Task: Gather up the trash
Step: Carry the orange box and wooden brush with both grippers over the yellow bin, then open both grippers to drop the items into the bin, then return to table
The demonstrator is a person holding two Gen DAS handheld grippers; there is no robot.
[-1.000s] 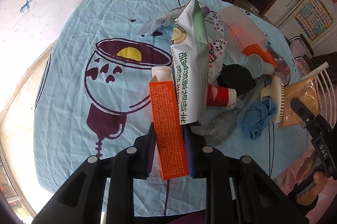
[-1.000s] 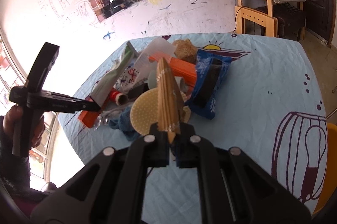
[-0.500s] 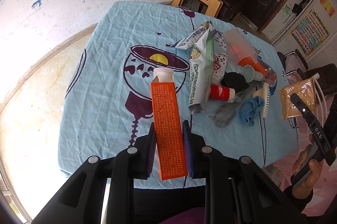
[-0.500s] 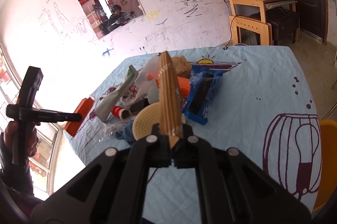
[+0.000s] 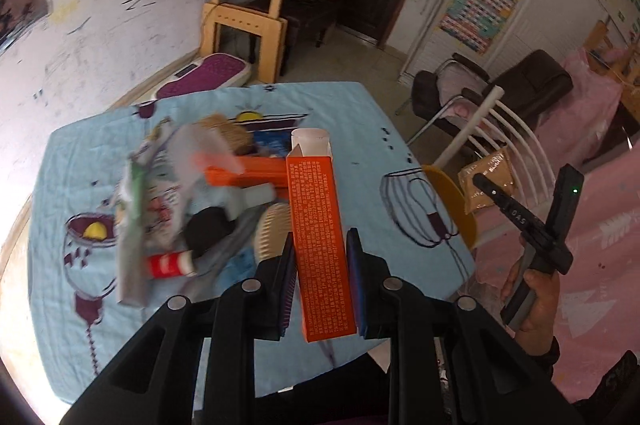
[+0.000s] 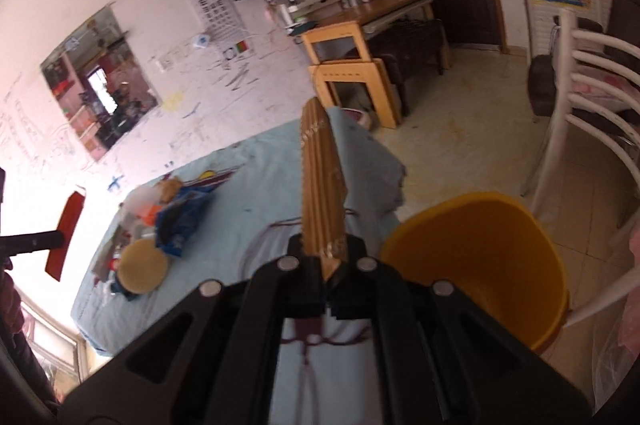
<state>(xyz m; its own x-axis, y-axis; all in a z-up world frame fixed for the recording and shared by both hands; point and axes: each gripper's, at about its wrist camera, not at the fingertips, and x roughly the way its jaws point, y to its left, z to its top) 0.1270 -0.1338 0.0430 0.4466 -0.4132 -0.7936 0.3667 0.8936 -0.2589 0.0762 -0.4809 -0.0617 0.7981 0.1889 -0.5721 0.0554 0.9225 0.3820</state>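
My left gripper (image 5: 320, 257) is shut on an orange carton box (image 5: 318, 237) and holds it upright above the near edge of the blue tablecloth (image 5: 360, 129). My right gripper (image 6: 326, 257) is shut on a brown foil packet (image 6: 322, 185), seen edge-on, held above the table beside a yellow bin (image 6: 480, 257). In the left wrist view the same packet (image 5: 486, 181) and right gripper show at the right, over the bin's rim (image 5: 452, 201). A pile of trash (image 5: 192, 193) lies on the table; it also shows in the right wrist view (image 6: 152, 233).
A white slatted chair (image 6: 580, 113) stands behind the yellow bin. Wooden desks (image 5: 256, 5) stand by the scribbled wall. A dark armchair (image 5: 520, 85) is at the far right. The pile holds a round brush (image 5: 272, 229), a red tube (image 5: 168, 265), and a green pouch (image 5: 132, 225).
Both grippers have swung to the right, away from the trash pile. The yellow bin has come into view under the right gripper. Both still hold their items.
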